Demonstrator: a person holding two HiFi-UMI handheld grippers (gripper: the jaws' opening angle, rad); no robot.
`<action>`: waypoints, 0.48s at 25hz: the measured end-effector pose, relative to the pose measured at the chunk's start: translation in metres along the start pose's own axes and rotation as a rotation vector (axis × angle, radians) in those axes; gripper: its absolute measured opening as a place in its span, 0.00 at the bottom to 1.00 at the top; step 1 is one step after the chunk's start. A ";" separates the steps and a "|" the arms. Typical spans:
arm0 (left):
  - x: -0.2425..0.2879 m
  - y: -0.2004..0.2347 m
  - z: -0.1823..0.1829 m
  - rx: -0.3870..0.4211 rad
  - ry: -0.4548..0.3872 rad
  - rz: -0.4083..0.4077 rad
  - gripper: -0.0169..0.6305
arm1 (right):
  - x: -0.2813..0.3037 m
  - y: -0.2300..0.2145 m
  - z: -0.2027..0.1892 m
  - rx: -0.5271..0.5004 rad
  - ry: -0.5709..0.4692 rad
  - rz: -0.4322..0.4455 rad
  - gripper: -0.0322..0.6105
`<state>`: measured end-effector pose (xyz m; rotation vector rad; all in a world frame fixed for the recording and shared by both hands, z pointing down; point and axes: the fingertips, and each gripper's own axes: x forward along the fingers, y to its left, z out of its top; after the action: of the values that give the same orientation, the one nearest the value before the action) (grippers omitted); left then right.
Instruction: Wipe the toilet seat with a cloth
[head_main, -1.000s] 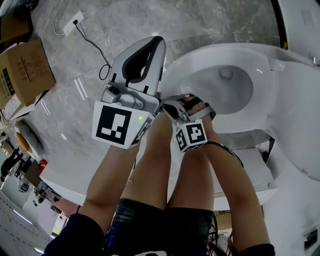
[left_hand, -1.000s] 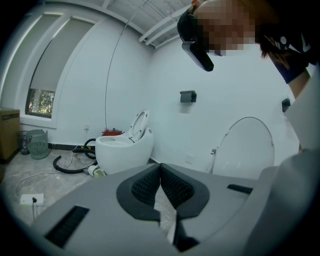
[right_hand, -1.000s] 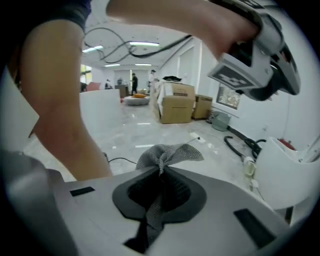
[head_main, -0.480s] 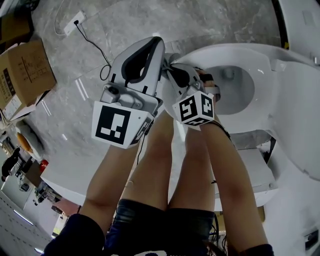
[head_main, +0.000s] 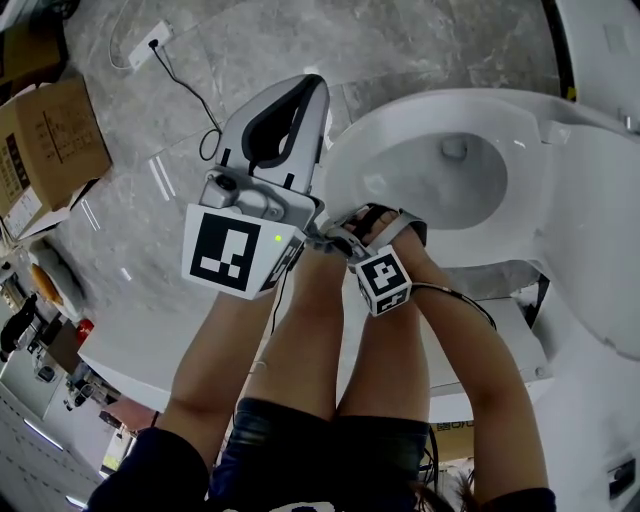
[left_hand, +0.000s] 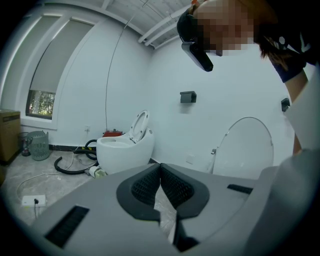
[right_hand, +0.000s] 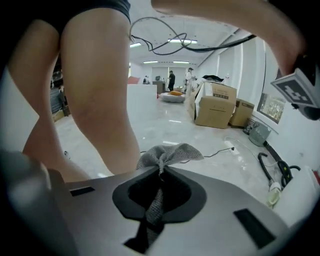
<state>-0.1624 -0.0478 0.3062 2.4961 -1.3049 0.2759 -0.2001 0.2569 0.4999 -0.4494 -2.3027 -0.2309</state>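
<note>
Right gripper (right_hand: 160, 172) is clamped tight on a grey cloth (right_hand: 167, 154): one strip is pinched between the pads, and the bunched end fans out past the tips toward 12 o'clock. In the head view this gripper sits at the front rim of the white toilet seat (head_main: 350, 160), at about 7 o'clock from the bowl (head_main: 455, 180). The cloth is mostly hidden there, so I can't tell whether it touches the seat. Left gripper (head_main: 310, 85) is held up off the toilet over the grey floor (head_main: 230, 50), at 9 o'clock from the seat, tips pointing to 12 o'clock. Its own view shows the jaws together with nothing between them. A cardboard box (head_main: 55, 140) is on the floor at 10 o'clock in the head view, and a socket strip with cable (head_main: 150, 40) lies near 11 o'clock. The left gripper view shows a second toilet (left_hand: 125, 150) at 11 o'clock from the jaws.
</note>
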 end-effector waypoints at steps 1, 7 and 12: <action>-0.001 0.000 -0.001 -0.002 -0.001 0.001 0.06 | -0.003 -0.003 0.001 0.005 -0.021 -0.012 0.10; -0.006 0.004 -0.009 -0.009 0.005 0.015 0.06 | -0.048 -0.115 -0.042 0.310 -0.091 -0.367 0.10; -0.009 0.007 -0.010 -0.015 0.005 0.022 0.06 | -0.073 -0.157 -0.065 0.475 -0.126 -0.458 0.10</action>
<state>-0.1738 -0.0409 0.3141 2.4687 -1.3285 0.2767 -0.1705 0.0745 0.4876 0.3148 -2.4544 0.1310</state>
